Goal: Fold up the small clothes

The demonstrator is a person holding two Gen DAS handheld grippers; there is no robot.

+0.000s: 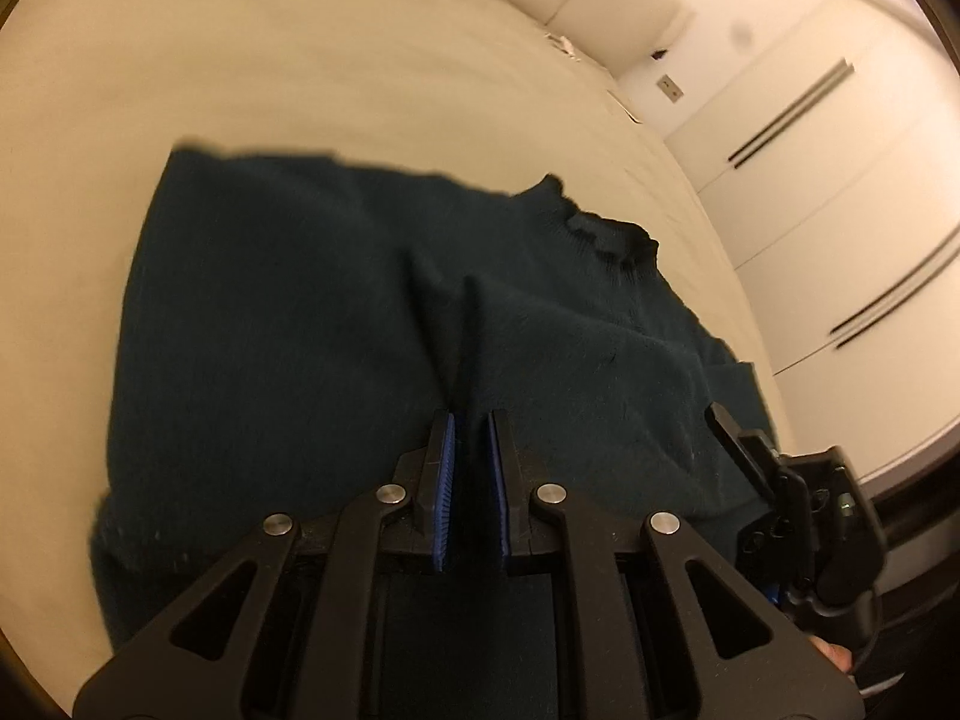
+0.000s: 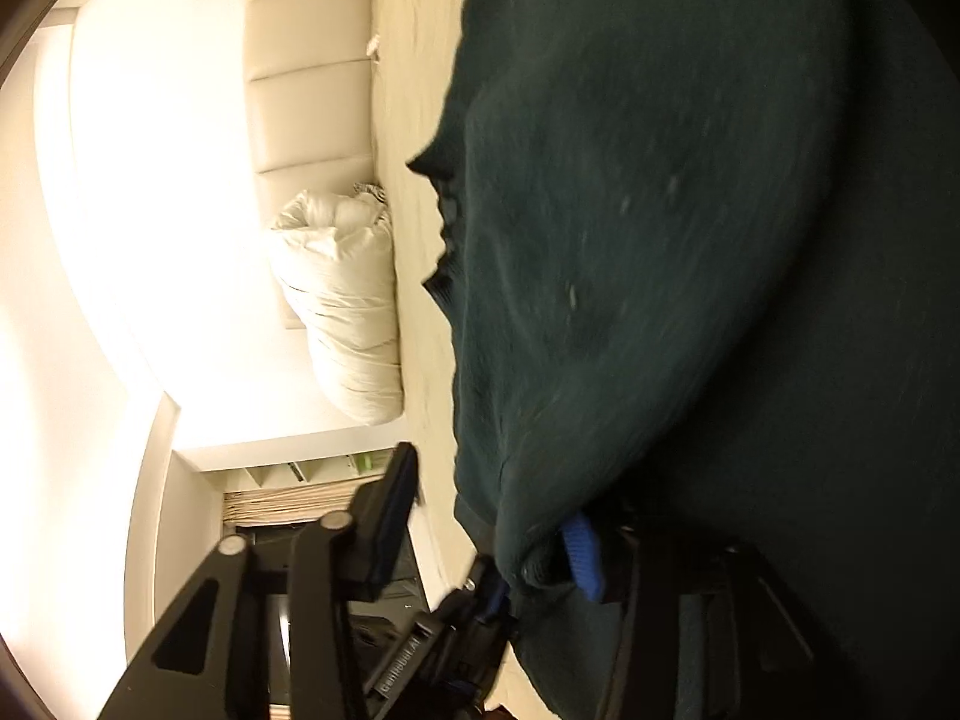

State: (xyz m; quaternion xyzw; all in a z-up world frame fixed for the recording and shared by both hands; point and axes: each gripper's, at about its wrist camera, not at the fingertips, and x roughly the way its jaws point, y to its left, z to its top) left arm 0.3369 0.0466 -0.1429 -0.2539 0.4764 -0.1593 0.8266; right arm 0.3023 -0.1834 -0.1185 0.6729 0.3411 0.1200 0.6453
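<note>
A dark green sweater (image 1: 336, 324) lies spread on the cream bed (image 1: 240, 72), its collar toward the wardrobe (image 1: 840, 150). The left gripper (image 1: 471, 420) is pinched tight on a ridge of the sweater near its bottom edge. The right gripper (image 2: 498, 498) is turned on its side at the sweater's edge. Its jaws stand partly apart, and cloth drapes over one blue pad (image 2: 582, 558). A white pillow (image 2: 342, 300) sits beyond the sweater.
</note>
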